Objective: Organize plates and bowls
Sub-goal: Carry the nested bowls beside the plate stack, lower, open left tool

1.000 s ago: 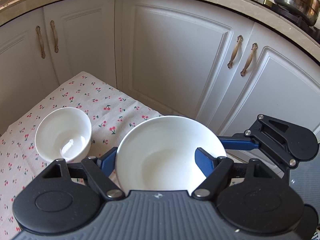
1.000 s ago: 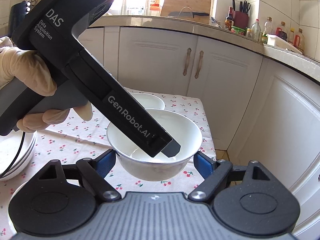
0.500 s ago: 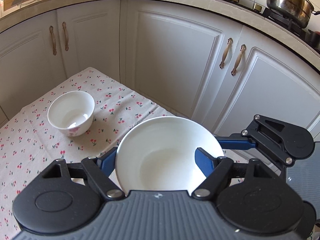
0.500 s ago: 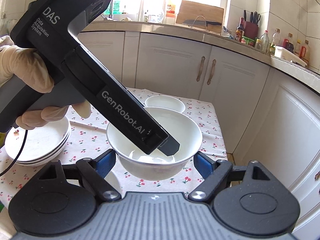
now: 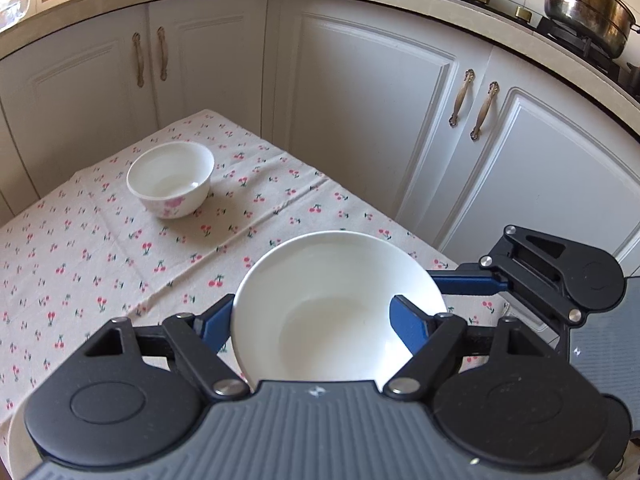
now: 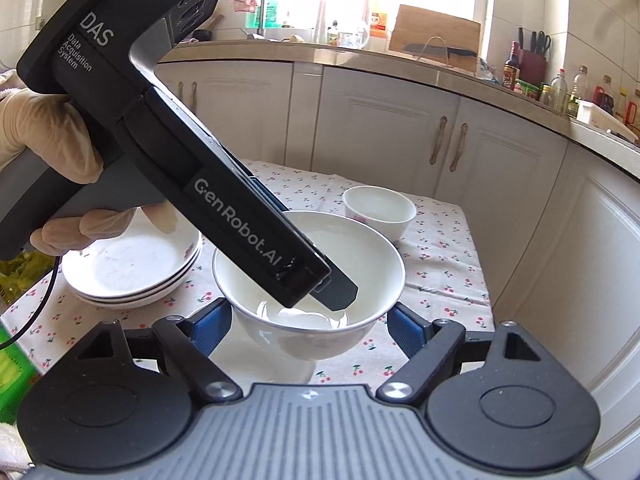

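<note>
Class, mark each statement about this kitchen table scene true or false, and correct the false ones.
1. The tablecloth is printed with cherries. True.
2. The small bowl is nested inside the large bowl. False: it stands by itself on the cloth, apart from the large bowl.
3. A stack of plates lies on the table. True.
4. The large bowl is full of food. False: it is empty.
5. The left tool grips the stack of plates. False: it grips the large bowl, with one finger reaching inside it.
</note>
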`<state>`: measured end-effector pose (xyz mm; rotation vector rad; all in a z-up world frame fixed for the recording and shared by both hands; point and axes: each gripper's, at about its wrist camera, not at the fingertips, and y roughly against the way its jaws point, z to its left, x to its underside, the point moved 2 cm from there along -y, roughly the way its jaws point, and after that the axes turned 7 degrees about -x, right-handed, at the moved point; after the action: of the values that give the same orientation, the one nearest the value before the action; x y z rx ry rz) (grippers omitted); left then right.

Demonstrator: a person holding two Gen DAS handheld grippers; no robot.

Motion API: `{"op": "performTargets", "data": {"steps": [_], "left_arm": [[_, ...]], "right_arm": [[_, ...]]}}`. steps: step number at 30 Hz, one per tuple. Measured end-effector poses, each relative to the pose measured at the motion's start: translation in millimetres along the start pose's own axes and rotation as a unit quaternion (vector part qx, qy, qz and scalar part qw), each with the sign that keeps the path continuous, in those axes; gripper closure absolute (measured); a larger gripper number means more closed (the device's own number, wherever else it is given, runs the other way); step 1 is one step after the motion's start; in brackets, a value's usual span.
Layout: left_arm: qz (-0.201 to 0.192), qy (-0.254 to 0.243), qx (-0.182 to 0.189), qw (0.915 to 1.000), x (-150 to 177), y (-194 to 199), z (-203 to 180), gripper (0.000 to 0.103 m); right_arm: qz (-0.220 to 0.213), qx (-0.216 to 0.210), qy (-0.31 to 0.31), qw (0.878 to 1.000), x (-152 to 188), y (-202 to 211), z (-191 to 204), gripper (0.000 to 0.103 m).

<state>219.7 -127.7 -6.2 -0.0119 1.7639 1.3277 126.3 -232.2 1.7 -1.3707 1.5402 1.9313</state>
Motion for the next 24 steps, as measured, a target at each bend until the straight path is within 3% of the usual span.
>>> {"op": "performTargets", "data": {"steps": [24], "left_arm": [[0.032, 0.018, -0.005, 0.9993, 39, -7, 11, 0.022]], "right_arm": [[0.050, -0.060, -0.002, 0.997, 18, -18, 21, 0.015]]}}
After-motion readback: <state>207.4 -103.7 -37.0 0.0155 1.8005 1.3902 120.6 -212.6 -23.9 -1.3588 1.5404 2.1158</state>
